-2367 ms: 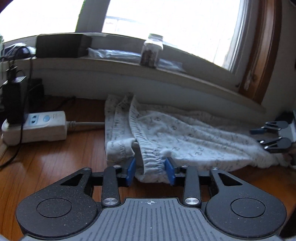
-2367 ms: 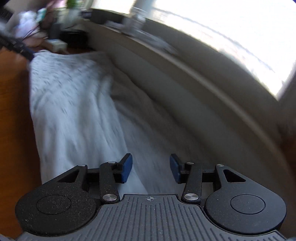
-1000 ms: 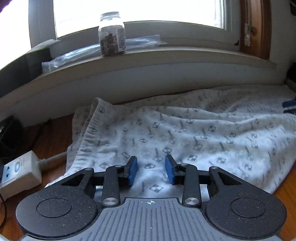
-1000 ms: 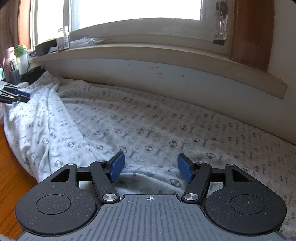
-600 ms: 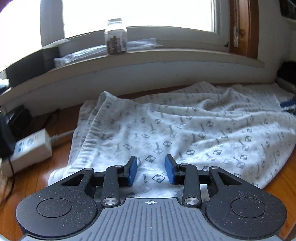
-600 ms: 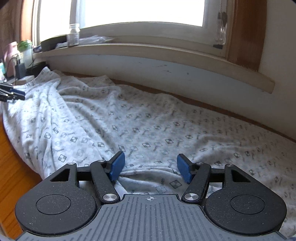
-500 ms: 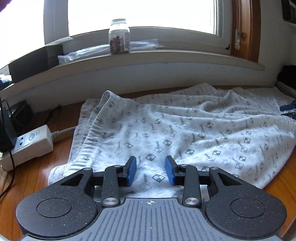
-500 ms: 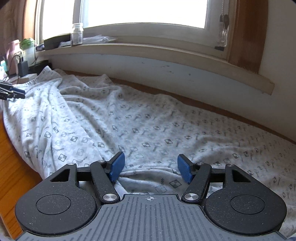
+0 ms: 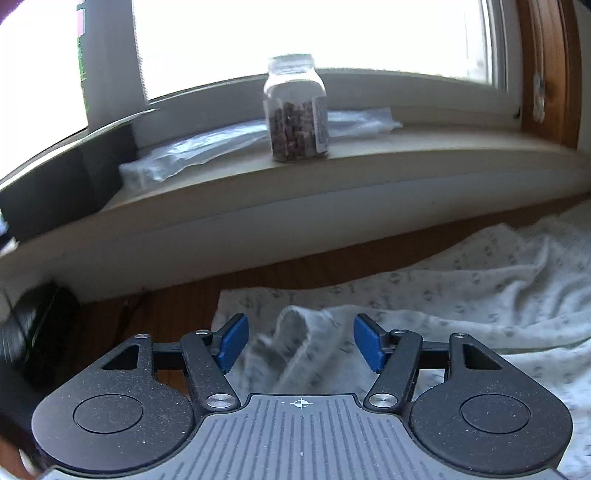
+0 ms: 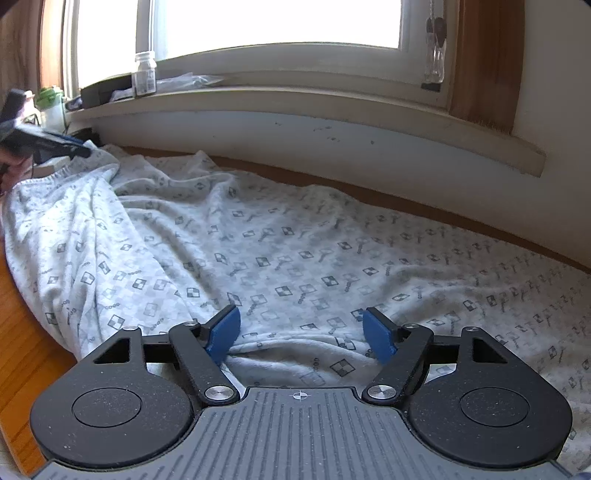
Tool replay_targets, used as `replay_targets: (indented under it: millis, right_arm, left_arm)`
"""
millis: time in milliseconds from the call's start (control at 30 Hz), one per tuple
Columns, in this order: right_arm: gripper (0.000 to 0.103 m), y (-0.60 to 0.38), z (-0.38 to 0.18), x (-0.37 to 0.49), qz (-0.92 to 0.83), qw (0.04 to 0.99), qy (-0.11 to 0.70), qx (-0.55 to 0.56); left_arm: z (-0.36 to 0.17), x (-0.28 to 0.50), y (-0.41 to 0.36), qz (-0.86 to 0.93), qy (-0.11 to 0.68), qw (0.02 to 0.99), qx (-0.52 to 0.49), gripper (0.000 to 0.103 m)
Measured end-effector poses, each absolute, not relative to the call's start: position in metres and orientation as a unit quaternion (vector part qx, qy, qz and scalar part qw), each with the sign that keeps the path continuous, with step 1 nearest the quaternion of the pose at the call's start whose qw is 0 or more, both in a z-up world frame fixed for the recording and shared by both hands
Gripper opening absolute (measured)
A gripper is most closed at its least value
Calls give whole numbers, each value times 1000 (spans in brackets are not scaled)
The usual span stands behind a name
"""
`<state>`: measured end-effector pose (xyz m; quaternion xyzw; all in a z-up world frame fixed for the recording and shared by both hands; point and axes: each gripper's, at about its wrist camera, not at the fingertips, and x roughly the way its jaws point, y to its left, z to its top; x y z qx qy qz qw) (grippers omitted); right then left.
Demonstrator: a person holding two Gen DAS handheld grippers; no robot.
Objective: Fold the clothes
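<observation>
Both tools tilt down over garment (image 10: 295, 251): left tool (image 9: 299, 345) & right tool (image 10: 301, 334) opening, pads clear.

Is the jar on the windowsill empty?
No, the jar on the windowsill is about two-thirds full of small brown pieces under its lid.

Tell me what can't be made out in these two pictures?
- Left view: the cloth fold between the left gripper is blurred; its jaws are opening.
- Left view: the jar label is too small to read.
- Right view: the cloth's near edge hides under the right gripper, whose jaws are opening.
- Both views: outside the window is washed out by glare.
</observation>
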<state>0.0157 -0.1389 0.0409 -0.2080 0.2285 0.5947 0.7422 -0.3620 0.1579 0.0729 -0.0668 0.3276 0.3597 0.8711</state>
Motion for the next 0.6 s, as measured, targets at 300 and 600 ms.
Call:
replay_targets:
  millis: [300,600]
  right_arm:
    - [74,-139,42,14,589,748,221,-213]
    - [73,-157,52,6,555,796,153,-188]
  left_arm:
    - [70,-367,164,346,302,887,-56,6]
    - [100,-383,167,456,196,868,-14,7]
